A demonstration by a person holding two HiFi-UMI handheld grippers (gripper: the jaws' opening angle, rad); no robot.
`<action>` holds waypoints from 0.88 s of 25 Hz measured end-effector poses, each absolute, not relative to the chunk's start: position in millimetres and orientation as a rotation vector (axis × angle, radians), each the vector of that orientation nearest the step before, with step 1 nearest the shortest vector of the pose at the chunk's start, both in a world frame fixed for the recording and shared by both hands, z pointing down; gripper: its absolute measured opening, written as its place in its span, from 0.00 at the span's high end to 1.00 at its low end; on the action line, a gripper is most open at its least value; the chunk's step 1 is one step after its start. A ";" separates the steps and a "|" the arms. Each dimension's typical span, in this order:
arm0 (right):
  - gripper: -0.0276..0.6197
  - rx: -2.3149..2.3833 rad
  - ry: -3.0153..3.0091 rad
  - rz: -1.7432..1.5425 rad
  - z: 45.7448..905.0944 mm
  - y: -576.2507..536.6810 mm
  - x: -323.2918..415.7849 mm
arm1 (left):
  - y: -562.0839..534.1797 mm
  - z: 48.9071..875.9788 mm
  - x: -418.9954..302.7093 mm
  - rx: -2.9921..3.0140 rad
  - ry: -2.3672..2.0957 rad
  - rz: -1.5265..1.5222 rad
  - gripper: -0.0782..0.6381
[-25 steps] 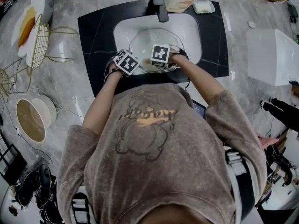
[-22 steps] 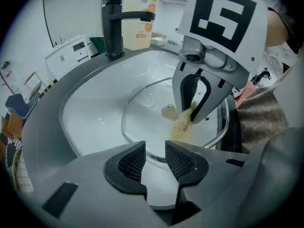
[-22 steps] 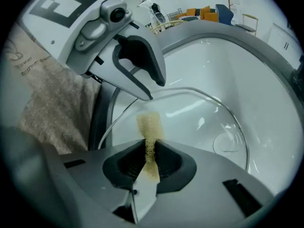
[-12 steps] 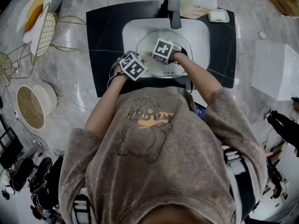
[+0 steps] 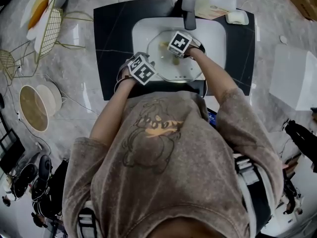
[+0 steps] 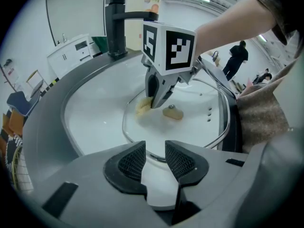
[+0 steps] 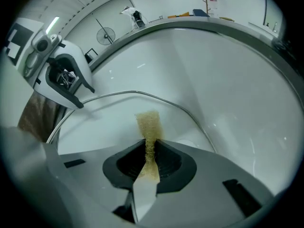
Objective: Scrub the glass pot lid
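The glass pot lid (image 5: 185,72) lies in the white sink basin (image 5: 141,33), its beige knob (image 6: 173,112) near the middle. My right gripper (image 6: 154,100) is shut on a thin yellow scrubbing sponge (image 7: 148,127), whose end rests on the lid's far side towards the faucet. In the right gripper view the sponge sticks out past the right gripper (image 7: 149,148) onto the glass. My left gripper (image 6: 155,158) sits at the lid's near-left rim (image 6: 142,148). Its jaws stand apart with the rim showing in the gap, and no pad visibly presses on it.
A black faucet (image 5: 189,6) rises behind the basin, with a bottle (image 5: 215,1) and a soap dish (image 5: 237,17) beside it. A wire rack (image 5: 47,31) and a bowl (image 5: 34,108) stand to the left, a white box (image 5: 294,78) to the right.
My right gripper has slid with the sponge from the lid's near edge across the glass towards the faucet. The left gripper stays at the near-left rim.
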State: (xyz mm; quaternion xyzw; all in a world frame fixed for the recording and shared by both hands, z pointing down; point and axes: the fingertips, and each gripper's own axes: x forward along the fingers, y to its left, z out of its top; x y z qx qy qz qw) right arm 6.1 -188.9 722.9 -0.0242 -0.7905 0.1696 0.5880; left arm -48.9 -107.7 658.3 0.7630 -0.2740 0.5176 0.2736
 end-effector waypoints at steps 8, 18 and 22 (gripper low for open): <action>0.88 0.032 -1.730 0.306 728.8 -209.8 62.9 | -107.0 658.4 -49.3 2.052 -0.738 1.387 0.70; 0.88 -0.039 -1.646 0.353 710.4 -179.0 106.1 | -106.3 657.0 -50.0 2.059 -0.745 1.378 0.70; 0.88 -0.103 -1.618 0.361 697.4 -157.2 113.9 | -105.3 655.0 -49.1 2.062 -0.745 1.378 0.70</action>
